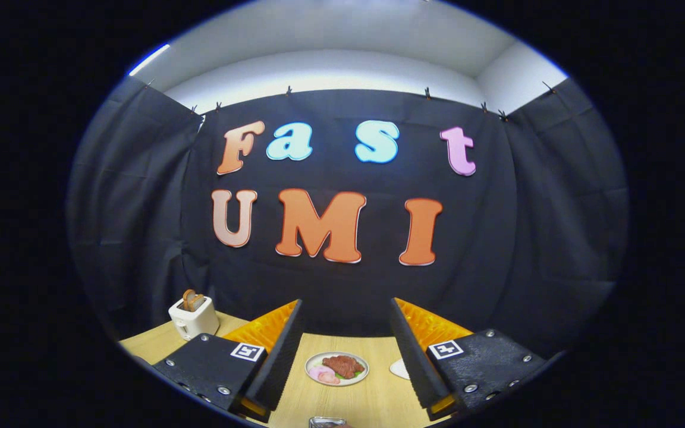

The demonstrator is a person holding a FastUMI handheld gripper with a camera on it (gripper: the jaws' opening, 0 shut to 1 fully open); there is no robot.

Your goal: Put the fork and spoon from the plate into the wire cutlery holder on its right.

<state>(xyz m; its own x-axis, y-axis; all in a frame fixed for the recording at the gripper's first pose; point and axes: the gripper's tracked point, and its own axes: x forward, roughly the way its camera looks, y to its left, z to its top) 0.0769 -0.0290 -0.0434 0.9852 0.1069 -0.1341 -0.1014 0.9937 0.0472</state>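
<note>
Your gripper is held well above the wooden table, its fingers spread wide apart and holding nothing. Both fingers occupy the lower centre of the frame, angled toward the booth wall.

Between the fingers, lower centre, sits a small plate of food carrying a brown piece of meat and pink slices. No fork or spoon can be made out on it. At the very bottom centre of the frame a metallic edge is just visible; it cannot be identified from here. A pale rounded object is partly hidden by the right finger. A white toaster with bread in its slots stands at lower left, beyond the left finger. The wire cutlery holder cannot be located from this pose.

The step in hand appears to be the approach, so:

1. Tilt the gripper downward until the near table comes into sight.
2. Confirm the plate holding the cutlery and the holder on its right before descending.
3. Keep the fingers wide during descent.
4. Align the fingers across a handle, not along it.
</note>
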